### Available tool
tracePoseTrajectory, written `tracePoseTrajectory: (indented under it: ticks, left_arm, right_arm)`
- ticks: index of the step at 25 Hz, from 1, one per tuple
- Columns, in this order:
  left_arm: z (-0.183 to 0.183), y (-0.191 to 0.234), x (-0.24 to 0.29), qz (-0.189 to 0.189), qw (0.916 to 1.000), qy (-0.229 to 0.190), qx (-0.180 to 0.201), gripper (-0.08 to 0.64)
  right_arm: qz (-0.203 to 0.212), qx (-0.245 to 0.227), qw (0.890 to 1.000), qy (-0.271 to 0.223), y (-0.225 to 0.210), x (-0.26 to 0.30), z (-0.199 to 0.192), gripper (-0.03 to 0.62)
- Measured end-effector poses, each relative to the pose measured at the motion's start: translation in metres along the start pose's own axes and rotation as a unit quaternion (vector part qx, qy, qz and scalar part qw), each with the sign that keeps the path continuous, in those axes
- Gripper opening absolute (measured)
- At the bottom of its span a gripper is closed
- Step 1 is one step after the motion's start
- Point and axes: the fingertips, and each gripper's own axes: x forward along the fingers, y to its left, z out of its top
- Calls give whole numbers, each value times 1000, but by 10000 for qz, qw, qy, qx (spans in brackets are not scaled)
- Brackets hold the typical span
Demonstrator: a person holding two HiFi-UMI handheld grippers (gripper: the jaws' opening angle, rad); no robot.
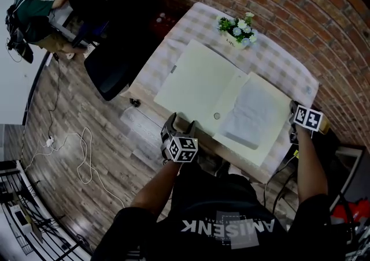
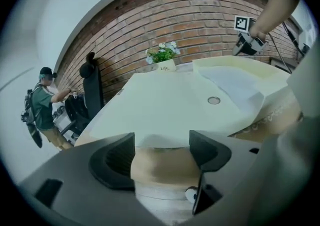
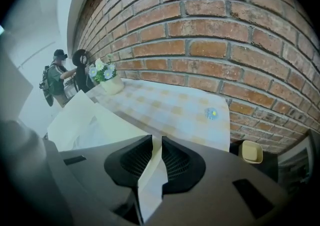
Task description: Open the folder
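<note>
Cream folder (image 1: 199, 84) lying open and flat on the cloth-covered counter (image 1: 191, 20), spanning most of it below the flower pot (image 1: 237, 30) at the far edge.

The right tongs (image 3: 156, 162) are closed on the folder's right-hand edge, a thin cream strip being pinched between the ribbed pads. This grip probably anchors the right half so that it cannot slide or lift.

The left tongs (image 2: 161, 152) stand wide apart at the near edge of the left cover (image 2: 165, 107). Nothing is between the pads except bare counter edge, and the cover lies just beyond the tips. This suggests the cover is laid down and let go.

The folder is matt, pale and stiff-looking, with its two halves meeting at a central fold. A small round snap button (image 1: 217, 116) sits beside the fold. Whitish paper sheets (image 1: 251, 112) rest on the right half. Judged from this layout, the opening is essentially done.
</note>
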Motion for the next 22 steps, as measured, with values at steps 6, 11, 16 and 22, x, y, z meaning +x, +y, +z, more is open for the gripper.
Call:
tracePoseTrajectory:
  ticks: [6, 11, 16, 22]
  left_arm:
    - [1, -11, 7, -912, 9956, 208, 106, 297]
    - [-1, -15, 11, -1779, 9804, 682, -507, 258]
    - [0, -18, 12, -2186, 9680, 1173, -389, 259]
    - [-12, -25, 4, -2593, 9514, 1634, 290, 259]
  right_arm:
    - [33, 58, 10000, -32, -1, 1, 0, 90]
    - [58, 106, 9999, -58, -1, 0, 0, 90]
    - [61, 250, 9996, -103, -2, 0, -1, 90]
    - [228, 778, 9965, -179, -2, -2, -2, 91]
